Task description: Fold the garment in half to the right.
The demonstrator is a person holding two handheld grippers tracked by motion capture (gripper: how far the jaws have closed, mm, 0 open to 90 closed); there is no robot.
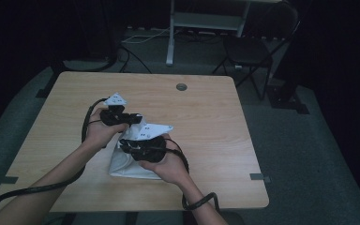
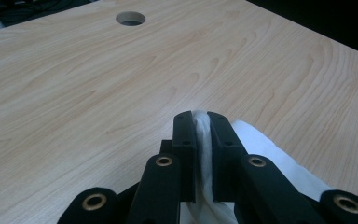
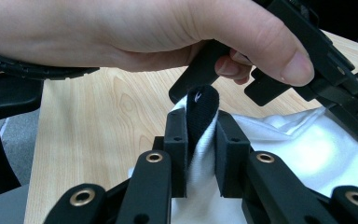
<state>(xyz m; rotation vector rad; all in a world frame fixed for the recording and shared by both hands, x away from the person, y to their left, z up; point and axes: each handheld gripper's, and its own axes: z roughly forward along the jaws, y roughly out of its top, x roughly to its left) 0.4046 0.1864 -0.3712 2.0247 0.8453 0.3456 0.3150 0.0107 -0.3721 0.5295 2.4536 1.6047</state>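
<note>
The cloth pinched in the left gripper is soft, matt white fabric; a black ribbed band sits between the right gripper's jaws. Both grippers look like matt black plastic with brass-coloured rivets. Beneath them, the table is smooth, pale wood-grain.

Both forearms come in from the bottom of the high view and meet mid-table. Left hand wraps the black two-jaw left gripper, jaws clamped tight on a fold of white cloth. Right hand grips the black two-jaw right gripper, jaws pinched on the same cloth at a black-trimmed edge. Grippers sit close together.
</note>
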